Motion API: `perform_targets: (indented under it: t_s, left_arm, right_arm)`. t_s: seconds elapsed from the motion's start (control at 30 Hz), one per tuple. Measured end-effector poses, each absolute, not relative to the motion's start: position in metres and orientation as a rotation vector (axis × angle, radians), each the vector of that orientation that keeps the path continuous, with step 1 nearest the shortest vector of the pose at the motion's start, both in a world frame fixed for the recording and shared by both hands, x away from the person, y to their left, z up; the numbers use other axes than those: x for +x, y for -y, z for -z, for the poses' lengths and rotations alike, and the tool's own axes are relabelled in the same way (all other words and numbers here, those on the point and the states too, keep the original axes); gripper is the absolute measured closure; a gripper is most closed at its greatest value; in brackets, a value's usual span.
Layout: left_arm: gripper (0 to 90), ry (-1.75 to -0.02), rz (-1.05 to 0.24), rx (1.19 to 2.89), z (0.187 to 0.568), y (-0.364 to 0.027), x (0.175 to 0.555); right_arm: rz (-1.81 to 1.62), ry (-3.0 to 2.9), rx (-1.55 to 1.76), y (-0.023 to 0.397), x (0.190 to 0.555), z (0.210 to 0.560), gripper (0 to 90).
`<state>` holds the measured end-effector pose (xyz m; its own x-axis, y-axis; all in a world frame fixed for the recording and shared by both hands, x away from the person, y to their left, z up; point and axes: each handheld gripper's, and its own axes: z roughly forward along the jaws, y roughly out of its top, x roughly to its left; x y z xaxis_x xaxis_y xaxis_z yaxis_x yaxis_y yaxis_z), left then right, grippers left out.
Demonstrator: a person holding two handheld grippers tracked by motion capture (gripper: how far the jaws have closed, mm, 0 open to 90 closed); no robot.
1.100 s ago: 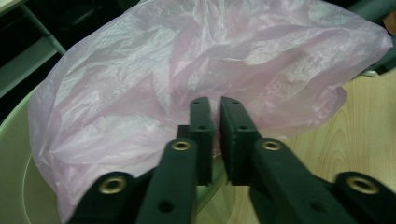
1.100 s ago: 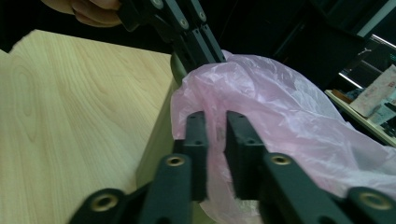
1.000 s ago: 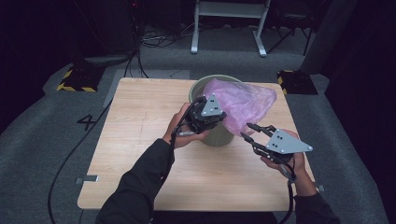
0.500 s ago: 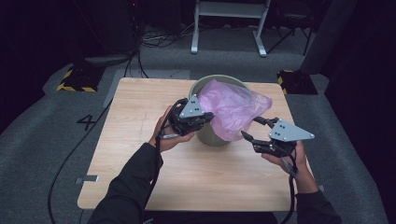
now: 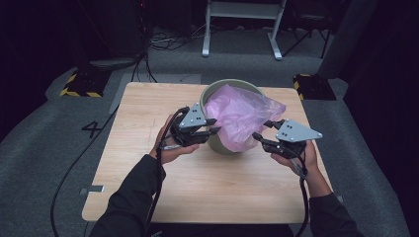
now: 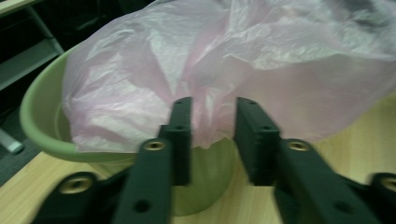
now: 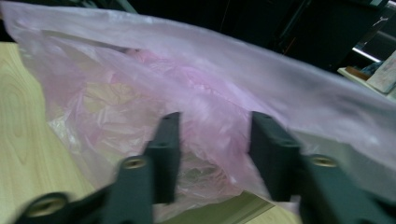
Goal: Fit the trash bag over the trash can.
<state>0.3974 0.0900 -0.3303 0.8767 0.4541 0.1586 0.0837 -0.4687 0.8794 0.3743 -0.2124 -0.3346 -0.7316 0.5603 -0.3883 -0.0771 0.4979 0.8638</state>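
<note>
In the centre of the high view, the thin pink plastic bag (image 5: 244,118) lies crumpled over the round pale green plastic bin (image 5: 221,140) on the light wooden table (image 5: 148,128). Your left gripper (image 5: 213,127) has just been opening and has moved a little left; its jaws now stand apart, the film between them but not pinched. Your right gripper (image 5: 262,132) has just been closing; it is half open around the bag's right flap. The bag is free now, so you must grip it again to spread it over the rim.

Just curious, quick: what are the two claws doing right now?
Left gripper: open, just opening, pink bag between jaws.
Right gripper: open, just closing, at the bag.
</note>
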Motion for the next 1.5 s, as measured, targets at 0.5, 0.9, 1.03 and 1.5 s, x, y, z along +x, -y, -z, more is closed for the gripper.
perform_targets:
  t_s: [0.5, 0.9, 1.03, 1.5]
  left_arm:
    - [15.3, -0.333, -0.498, 1.977, 0.309, -0.063, 0.356]
    - [72.8, -0.409, -0.527, 2.048, 0.312, -0.048, 0.384]
    - [81.6, -0.478, -0.544, 2.014, 0.313, -0.06, 0.392]
    - [87.5, -0.565, -0.491, 1.974, 0.326, -0.106, 0.402]
  right_arm:
    - [-1.177, -2.092, 0.338, 0.204, 0.374, 0.332, 85.0]
    - [-1.178, -2.106, 0.313, 0.206, 0.37, 0.336, 87.2]
    - [-1.184, -2.107, 0.326, 0.21, 0.369, 0.339, 87.6]
    - [-1.217, -2.075, 0.451, 0.245, 0.371, 0.347, 88.8]
